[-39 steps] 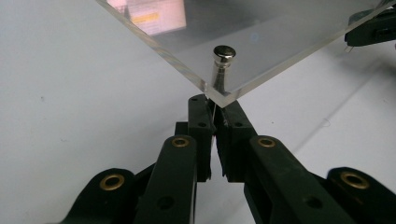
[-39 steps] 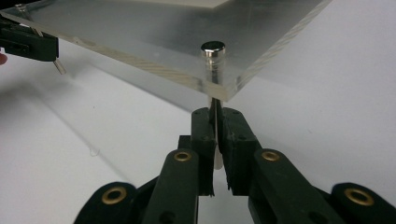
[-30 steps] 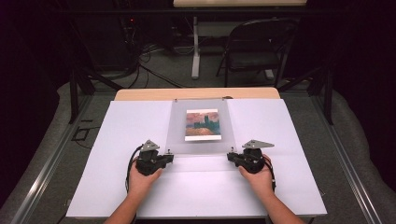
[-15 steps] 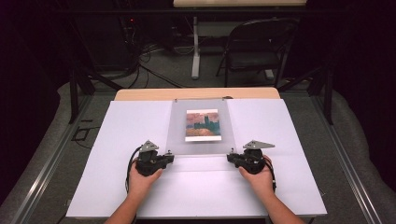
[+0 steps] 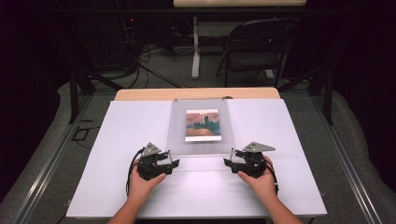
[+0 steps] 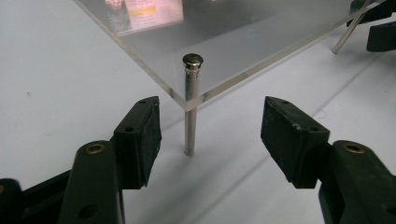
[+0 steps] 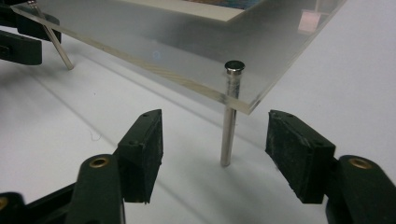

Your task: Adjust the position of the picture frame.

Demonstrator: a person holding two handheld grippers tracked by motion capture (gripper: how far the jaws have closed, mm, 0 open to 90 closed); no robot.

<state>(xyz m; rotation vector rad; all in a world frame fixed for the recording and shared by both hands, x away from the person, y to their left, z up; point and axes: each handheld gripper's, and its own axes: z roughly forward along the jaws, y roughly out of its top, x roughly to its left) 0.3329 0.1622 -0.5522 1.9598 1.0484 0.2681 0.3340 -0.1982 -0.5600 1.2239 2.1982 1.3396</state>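
A clear acrylic panel (image 5: pixel 201 127) carrying a small painted print of orange sky and green buildings (image 5: pixel 202 124) stands raised on thin silver metal pins at the middle of the white-covered desk (image 5: pixel 116 140). The left claw (image 5: pixel 169 160) sits at the panel's near left corner, jaws wide apart, the capped metal pin (image 6: pixel 190 105) standing between its black pads (image 6: pixel 140 140) and touching neither. The right claw (image 5: pixel 229 160) sits at the near right corner, equally wide, its own corner pin (image 7: pixel 229 114) between the pads, untouched.
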